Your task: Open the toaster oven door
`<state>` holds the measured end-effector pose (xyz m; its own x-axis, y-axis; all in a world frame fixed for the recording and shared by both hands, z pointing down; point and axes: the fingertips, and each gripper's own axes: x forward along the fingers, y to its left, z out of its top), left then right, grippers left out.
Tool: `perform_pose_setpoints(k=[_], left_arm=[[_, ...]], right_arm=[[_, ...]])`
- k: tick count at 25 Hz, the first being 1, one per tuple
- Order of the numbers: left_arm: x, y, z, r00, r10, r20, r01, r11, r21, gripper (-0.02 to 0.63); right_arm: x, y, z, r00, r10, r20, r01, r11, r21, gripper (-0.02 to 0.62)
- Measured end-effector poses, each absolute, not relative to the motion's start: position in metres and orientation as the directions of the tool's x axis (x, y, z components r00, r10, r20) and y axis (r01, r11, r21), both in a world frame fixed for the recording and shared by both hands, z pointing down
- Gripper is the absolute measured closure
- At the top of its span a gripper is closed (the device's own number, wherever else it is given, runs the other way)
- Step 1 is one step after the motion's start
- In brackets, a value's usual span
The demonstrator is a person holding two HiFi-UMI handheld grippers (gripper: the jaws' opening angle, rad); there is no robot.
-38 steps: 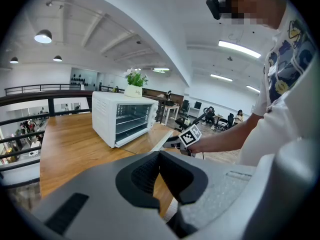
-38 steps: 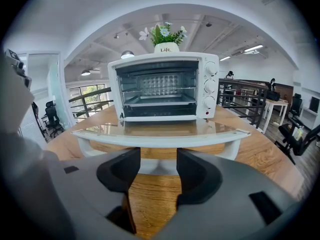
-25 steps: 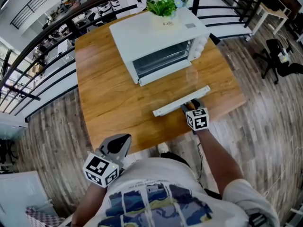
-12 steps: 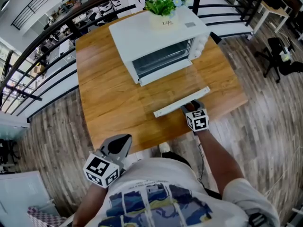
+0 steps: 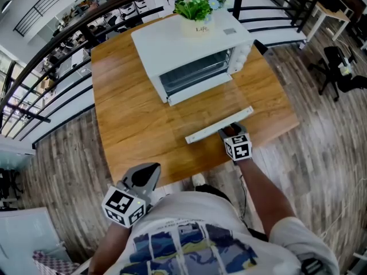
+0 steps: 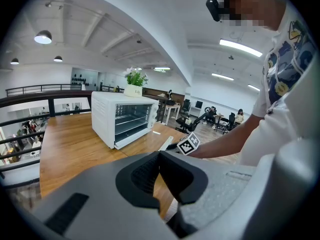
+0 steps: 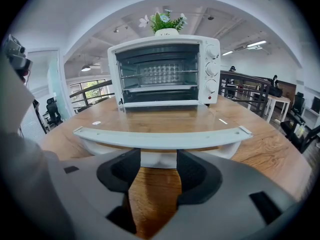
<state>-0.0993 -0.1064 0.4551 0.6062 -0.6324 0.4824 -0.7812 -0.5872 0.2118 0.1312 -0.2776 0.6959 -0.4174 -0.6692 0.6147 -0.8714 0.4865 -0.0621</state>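
Well, the door (image 5: 209, 99) is down flat, its glass pane lying level over the table (image 5: 129, 119) in front of the toaster oven (image 5: 186, 42), with the racks and back wall on full show. The right gripper (image 7: 153, 159) sits at the white handle (image 7: 160, 138), jaws spread with the bar across their tips, and as far as I can judge it isn't pinching it. The left gripper (image 6: 159, 158) hangs by the person's body, jaws pressed together on nothing.

Now the danger. Any downward lean on that handle and I'd expect the light oven to tip forward, and the potted plant (image 5: 196, 6) on its roof would go with it. Pull away carelessly and a jaw could hook the bar, dragging the oven toward the table edge. And if the hinge is springy, the door might swing back up.
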Motion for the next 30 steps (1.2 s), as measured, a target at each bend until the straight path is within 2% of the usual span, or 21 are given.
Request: perform_pose_setpoints(k=[30], left_arm=[[-0.0928,-0.1061,0.4576,0.601,-0.638,0.481,-0.787,-0.575,0.221,0.603]], right_arm=[[0.1314,-0.2771,0.6963,-0.433,-0.658,0.616,-0.859,0.508,-0.061,0.374]])
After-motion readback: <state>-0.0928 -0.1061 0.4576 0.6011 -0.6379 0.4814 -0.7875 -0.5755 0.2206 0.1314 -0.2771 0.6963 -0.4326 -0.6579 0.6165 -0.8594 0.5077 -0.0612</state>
